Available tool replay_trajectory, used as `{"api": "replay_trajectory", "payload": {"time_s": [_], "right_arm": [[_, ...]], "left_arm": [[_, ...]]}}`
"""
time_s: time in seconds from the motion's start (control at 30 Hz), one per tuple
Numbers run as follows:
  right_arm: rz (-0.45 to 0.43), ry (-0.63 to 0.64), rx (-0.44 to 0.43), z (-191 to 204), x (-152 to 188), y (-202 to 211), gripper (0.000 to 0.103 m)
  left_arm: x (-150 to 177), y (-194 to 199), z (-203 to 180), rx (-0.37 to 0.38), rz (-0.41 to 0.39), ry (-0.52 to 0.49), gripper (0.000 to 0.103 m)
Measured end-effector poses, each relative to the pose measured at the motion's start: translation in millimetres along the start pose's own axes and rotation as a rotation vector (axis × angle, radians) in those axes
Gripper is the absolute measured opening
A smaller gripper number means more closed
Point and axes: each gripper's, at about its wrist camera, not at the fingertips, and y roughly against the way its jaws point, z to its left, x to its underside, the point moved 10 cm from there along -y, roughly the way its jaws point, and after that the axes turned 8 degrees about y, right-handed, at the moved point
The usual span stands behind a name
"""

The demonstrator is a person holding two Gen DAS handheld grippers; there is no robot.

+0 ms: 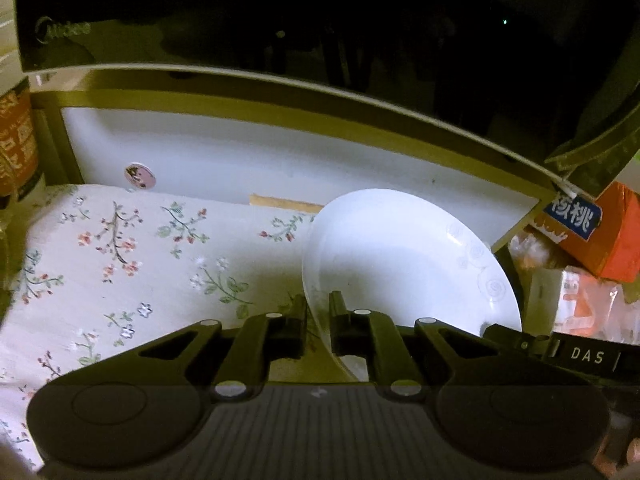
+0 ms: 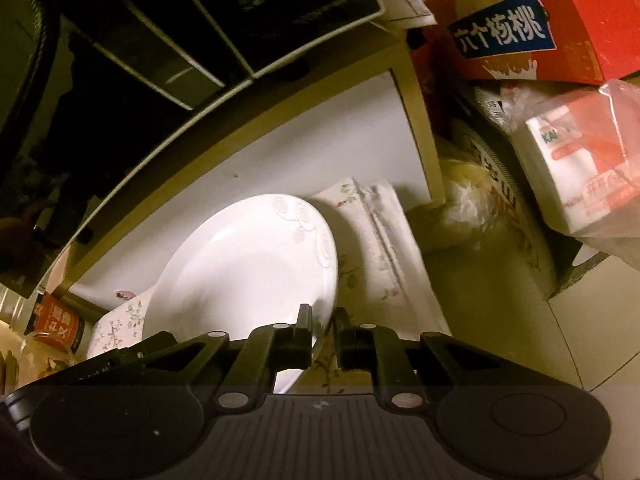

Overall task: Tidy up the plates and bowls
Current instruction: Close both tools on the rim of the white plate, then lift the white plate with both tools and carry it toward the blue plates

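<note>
Left wrist view: the left gripper (image 1: 318, 314) has its jaws pinched on the near-left rim of the white plate (image 1: 404, 256), which spreads ahead and right over the flowered cloth (image 1: 120, 248), under the microwave shelf (image 1: 280, 120). Open room lies left.

Right wrist view: the right gripper (image 2: 323, 330) clamps the plate's (image 2: 248, 264) near-right rim; boxes (image 2: 520, 32) crowd the right, so the clear way is left.
</note>
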Motion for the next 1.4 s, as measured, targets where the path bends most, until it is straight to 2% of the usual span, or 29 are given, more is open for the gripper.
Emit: {"api": "replay_trajectory", "payload": {"time_s": [0.23,0.43,0.6,0.93,1.4], "right_arm": [[-0.019,0.012,-0.017,12,-7,11,0.011],[0.019,0.041,-0.011,21,-3,17,0.012],[0.009,0.063,-0.008,27,-3,31,0.012],[-0.002,0.064,-0.010,35,11,78,0.012],[-0.089,0.215,0.074,73,39,168,0.012]], "left_arm": [[-6,15,2,0.024,-0.010,0.026,0.009],[-6,31,2,0.012,-0.014,0.018,0.008],[1,49,2,0.031,-0.020,0.038,0.008],[25,98,-3,0.051,-0.015,0.059,0.008],[44,176,2,0.108,-0.074,0.068,0.008]]}}
